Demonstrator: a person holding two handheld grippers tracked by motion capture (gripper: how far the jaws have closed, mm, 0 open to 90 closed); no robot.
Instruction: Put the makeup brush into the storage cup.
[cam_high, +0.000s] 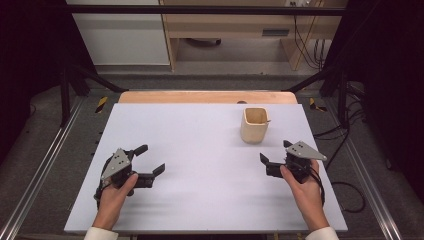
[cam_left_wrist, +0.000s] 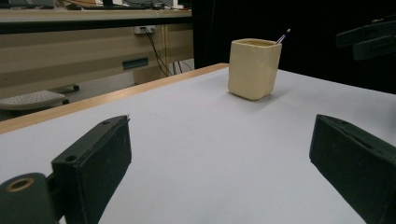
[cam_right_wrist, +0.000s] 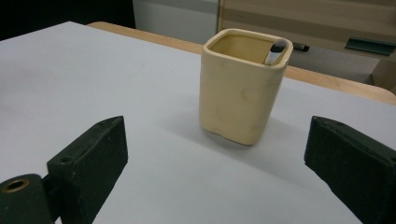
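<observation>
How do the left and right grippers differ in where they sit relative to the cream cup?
The right gripper sits close beside the cream cup, which looms large in the right gripper view; the left gripper lies far across the white table, so the cup looks small in the left gripper view. The right gripper is at the table's right edge, the left near its left edge. Both are hand-held, jaws open, holding nothing.

The pale lilac-white tabletop (cam_high: 200, 150) lies bare across the centre and left of the high view, open for passage. One obstacle stands on it, at upper right of centre: a cream square ceramic cup (cam_high: 254, 125), upright, with a thin pen-like stick (cam_right_wrist: 276, 50) leaning at its rim. The right gripper (cam_high: 275, 156), jaws spread, sits just below the cup; the left gripper (cam_high: 150, 159), jaws also spread, lies well apart at lower left.
</observation>
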